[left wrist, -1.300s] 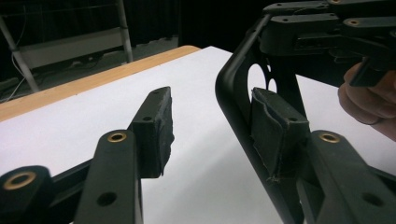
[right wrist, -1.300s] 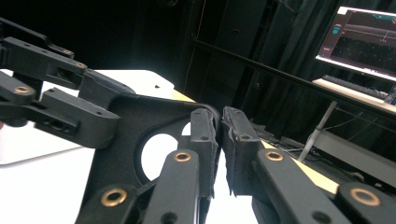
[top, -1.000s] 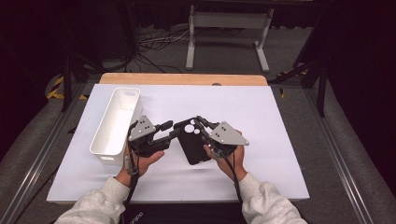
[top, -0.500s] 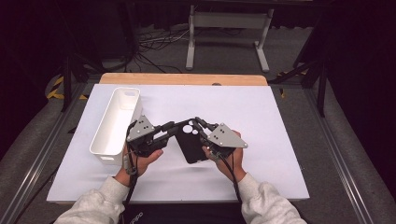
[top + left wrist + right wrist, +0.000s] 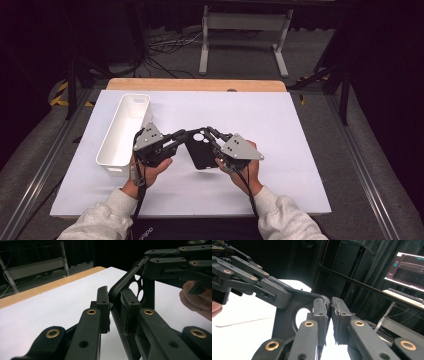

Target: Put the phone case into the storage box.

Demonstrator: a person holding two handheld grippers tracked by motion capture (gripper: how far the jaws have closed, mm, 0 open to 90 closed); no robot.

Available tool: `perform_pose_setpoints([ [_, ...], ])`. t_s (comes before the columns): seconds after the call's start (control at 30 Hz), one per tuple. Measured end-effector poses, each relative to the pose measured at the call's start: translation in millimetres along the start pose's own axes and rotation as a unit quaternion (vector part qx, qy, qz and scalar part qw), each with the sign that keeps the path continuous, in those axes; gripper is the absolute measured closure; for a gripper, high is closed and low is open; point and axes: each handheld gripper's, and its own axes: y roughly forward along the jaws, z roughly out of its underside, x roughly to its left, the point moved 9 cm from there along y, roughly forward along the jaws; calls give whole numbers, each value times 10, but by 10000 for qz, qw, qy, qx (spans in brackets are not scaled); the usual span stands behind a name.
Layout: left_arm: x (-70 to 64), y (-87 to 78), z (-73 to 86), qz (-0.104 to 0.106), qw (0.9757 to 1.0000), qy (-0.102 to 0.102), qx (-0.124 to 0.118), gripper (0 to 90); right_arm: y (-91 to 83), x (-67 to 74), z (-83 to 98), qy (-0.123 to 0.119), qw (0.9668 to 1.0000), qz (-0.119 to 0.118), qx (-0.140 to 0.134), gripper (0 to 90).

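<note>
Grippers meet over the middle of the white table, and between them hangs a black phone case, its back panel pierced by round camera holes near the top. In the high view the case is held up off the tabletop, upright and slightly tilted, its holed end farthest from the person.

Left gripper comes in from the left, grey three-cornered plate on top, the hand wrapped beneath it. Its jaws have just been closing, and the left gripper view has them pinched on the curved rim of the case, one pad on each side of the thin edge with almost no gap left. Beyond it in that view, the right gripper grips the same case at its far upper edge, with fingers of the person's hand at the right border.

Right gripper mirrors it from the other side. In the right gripper view its pads are squeezed nearly together on the case's edge, one large round cut-out showing just left of them, and the left gripper clamps the top corner opposite.

White rectangular bin sits on the table just left of the left hand, standing open.
</note>
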Motion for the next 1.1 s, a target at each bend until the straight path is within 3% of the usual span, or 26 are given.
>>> perform_pose_setpoints([
  [0.77, -9, -33, -58, 75, 9999, 28, -64, 811, -12, -24, -32, 135, 9999, -65, 18, 821],
  [1.1, -13, -41, -63, 59, 9999, 87, -45, 812, -15, -11, -41, 169, 9998, -120, 19, 760],
])
